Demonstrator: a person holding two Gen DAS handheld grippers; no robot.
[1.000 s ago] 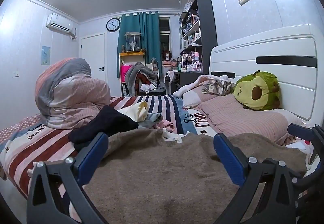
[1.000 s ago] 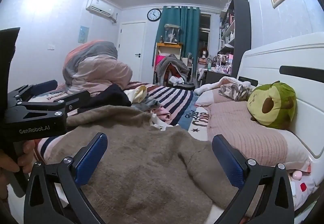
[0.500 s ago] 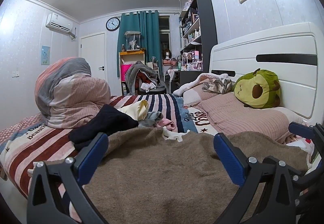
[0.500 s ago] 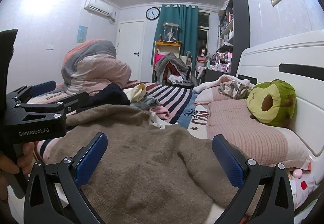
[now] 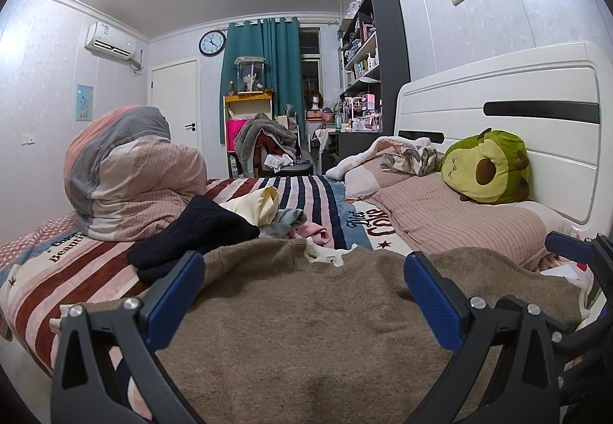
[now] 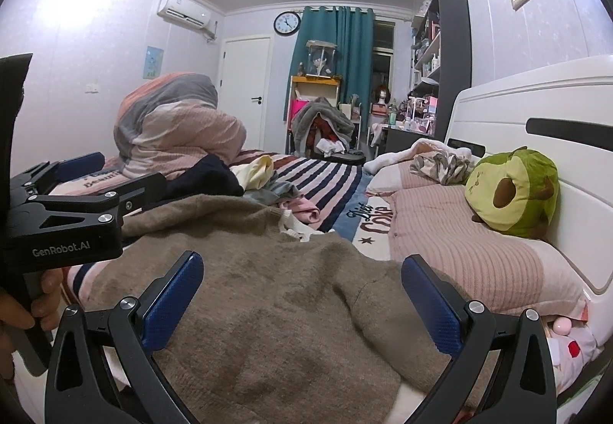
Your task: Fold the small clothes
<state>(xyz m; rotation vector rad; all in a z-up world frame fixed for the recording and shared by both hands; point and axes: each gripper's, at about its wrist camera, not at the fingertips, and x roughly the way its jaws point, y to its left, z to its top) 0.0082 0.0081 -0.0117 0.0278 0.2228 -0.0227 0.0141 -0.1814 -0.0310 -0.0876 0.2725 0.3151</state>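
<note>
My two grippers, left gripper (image 5: 302,293) and right gripper (image 6: 302,293), both gape wide, holding nothing; one brown sweater (image 5: 306,328) fills the lower frame; one clothes pile (image 5: 245,221) sits centre-left behind it.

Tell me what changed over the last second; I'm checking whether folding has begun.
Almost nothing. Both views drift very slightly; no garment moved, and nothing was gripped or let go. The left tool and right tool hang open over the brown sweater, which lies spread on the bed as before. The clothes pile behind it is unchanged.
</note>
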